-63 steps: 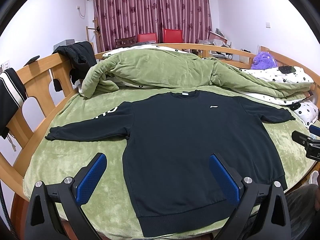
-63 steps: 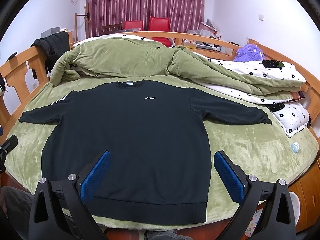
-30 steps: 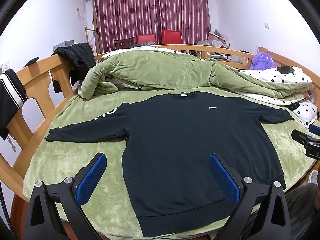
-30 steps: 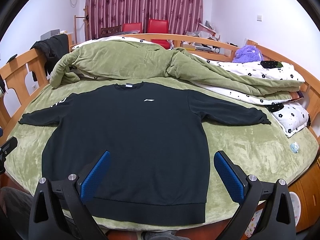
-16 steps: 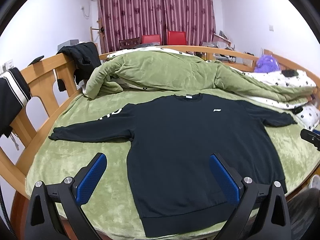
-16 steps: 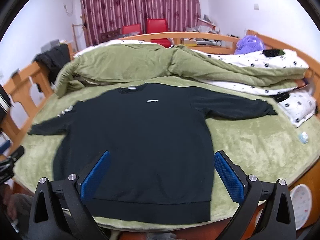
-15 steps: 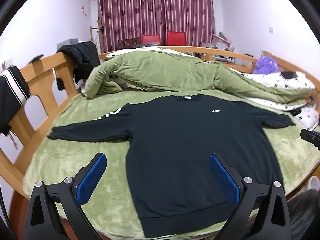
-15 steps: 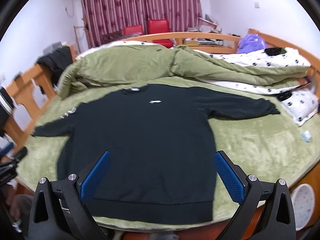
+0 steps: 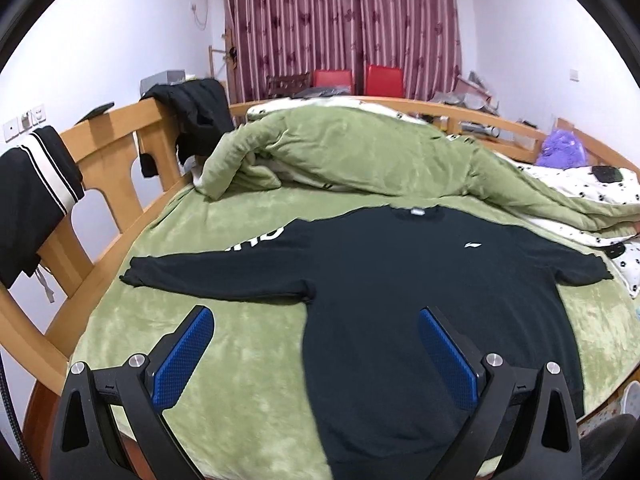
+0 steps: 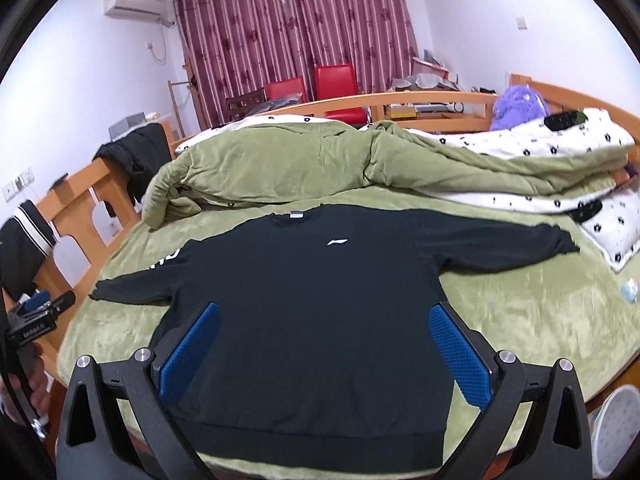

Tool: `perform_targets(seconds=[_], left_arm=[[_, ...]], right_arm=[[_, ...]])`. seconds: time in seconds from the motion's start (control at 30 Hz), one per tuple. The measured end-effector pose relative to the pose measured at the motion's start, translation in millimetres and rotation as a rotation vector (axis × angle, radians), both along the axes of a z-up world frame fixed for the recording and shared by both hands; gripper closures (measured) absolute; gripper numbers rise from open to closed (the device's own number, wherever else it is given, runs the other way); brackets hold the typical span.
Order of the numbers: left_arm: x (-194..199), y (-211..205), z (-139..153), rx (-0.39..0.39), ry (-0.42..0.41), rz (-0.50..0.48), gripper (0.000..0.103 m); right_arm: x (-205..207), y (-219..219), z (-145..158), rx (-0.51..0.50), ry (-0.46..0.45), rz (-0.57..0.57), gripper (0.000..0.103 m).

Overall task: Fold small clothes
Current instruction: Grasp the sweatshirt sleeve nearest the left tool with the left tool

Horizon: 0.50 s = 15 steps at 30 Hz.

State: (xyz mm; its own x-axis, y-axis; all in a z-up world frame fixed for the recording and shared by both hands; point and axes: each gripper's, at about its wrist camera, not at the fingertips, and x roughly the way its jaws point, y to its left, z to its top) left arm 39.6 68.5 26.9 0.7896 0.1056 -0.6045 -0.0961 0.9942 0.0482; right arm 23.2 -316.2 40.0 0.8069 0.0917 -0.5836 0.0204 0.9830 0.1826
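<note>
A black sweatshirt (image 9: 420, 280) lies flat and face up on the green bed cover (image 9: 248, 344), with both sleeves spread wide. It has a white chest logo (image 10: 337, 242). My left gripper (image 9: 314, 318) is open over the cover, below the left sleeve (image 9: 208, 276) and beside the sweatshirt's left edge. It holds nothing. My right gripper (image 10: 324, 314) is open above the sweatshirt's (image 10: 312, 280) lower body, near the hem (image 10: 304, 436), with nothing between its pads. The right sleeve (image 10: 500, 248) reaches toward the dotted bedding.
A heaped green quilt (image 9: 360, 160) lies behind the collar. White dotted bedding (image 10: 580, 136) and a purple plush toy (image 10: 516, 104) sit at the right. Dark garments (image 9: 196, 112) hang on the wooden bed rail (image 9: 112, 128) at the left. A small pale object (image 10: 629, 292) rests on the cover.
My left gripper has shifted left, so the sweatshirt now sits further right in its view. My right gripper has moved left and closer over the hem. Both stay open.
</note>
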Motion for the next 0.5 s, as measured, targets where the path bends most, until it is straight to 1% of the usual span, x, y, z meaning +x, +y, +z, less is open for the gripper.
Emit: perform_targets(seconds=[0.07, 0.17, 0.27, 0.33, 0.43, 0.5], left_arm=[[11, 13, -12, 0.003, 0.018, 0.034, 0.001], [22, 31, -32, -0.025, 0.046, 0.064, 0.001], [34, 51, -51, -0.045, 0.058, 0.101, 0.001], [42, 67, -66, -0.069, 0.067, 0.13, 0.001], [57, 92, -92, -0.102, 0.079, 0.177, 0.001], [70, 106, -106, -0.093, 0.09, 0.217, 0.001]], right_arm=[[13, 7, 0, -0.048, 0.019, -0.004, 0.001], [31, 18, -2, -0.117, 0.045, 0.014, 0.001], [44, 24, -4, -0.166, 0.043, 0.021, 0.001], [53, 26, -5, -0.17, 0.035, 0.038, 0.001], [70, 28, -9, -0.15, 0.024, 0.067, 0.001], [85, 31, -13, -0.13, 0.022, 0.071, 0.001]])
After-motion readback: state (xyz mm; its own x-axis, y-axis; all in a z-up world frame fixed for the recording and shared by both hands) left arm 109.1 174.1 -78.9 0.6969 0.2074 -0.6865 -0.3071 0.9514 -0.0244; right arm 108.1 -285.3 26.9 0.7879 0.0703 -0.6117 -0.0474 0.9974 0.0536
